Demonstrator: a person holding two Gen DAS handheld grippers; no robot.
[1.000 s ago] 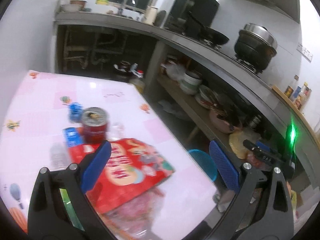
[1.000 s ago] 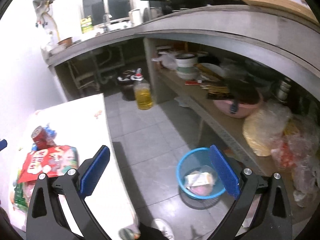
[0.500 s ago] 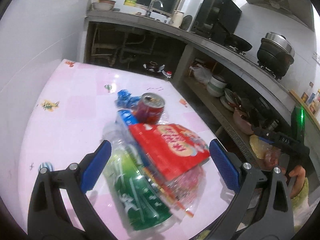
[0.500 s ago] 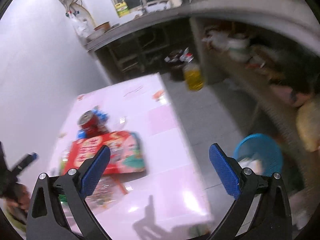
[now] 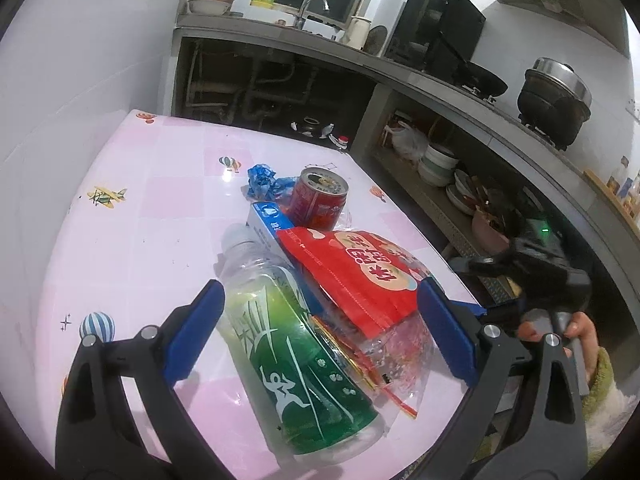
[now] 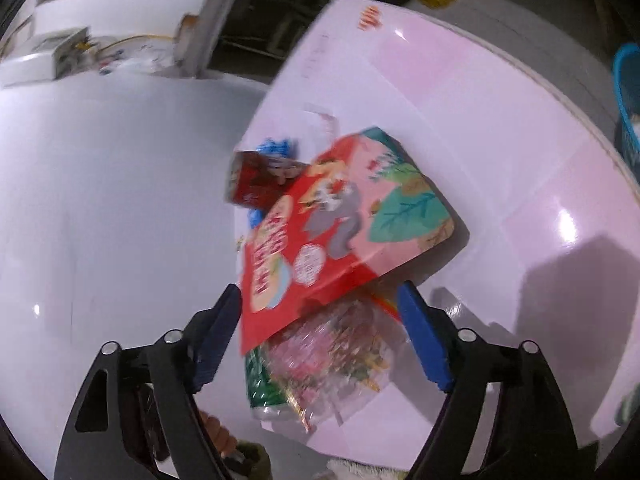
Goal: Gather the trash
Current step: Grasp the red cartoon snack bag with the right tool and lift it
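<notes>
Right gripper (image 6: 320, 340), jaws closing around the red foil snack bag (image 6: 340, 224) for pickup; left gripper (image 5: 320, 332) wide, empty, straddling the green-labelled plastic bottle (image 5: 296, 344).

A heap of trash lies on my pink table (image 5: 120, 248): a green-labelled plastic bottle (image 5: 304, 344) on its side, a red snack bag (image 5: 360, 276) lying across a crumpled clear wrapper (image 5: 400, 344), an upright red can (image 5: 320, 200), a blue box (image 5: 272, 220) and a crumpled blue wrapper (image 5: 264, 180) behind.
</notes>
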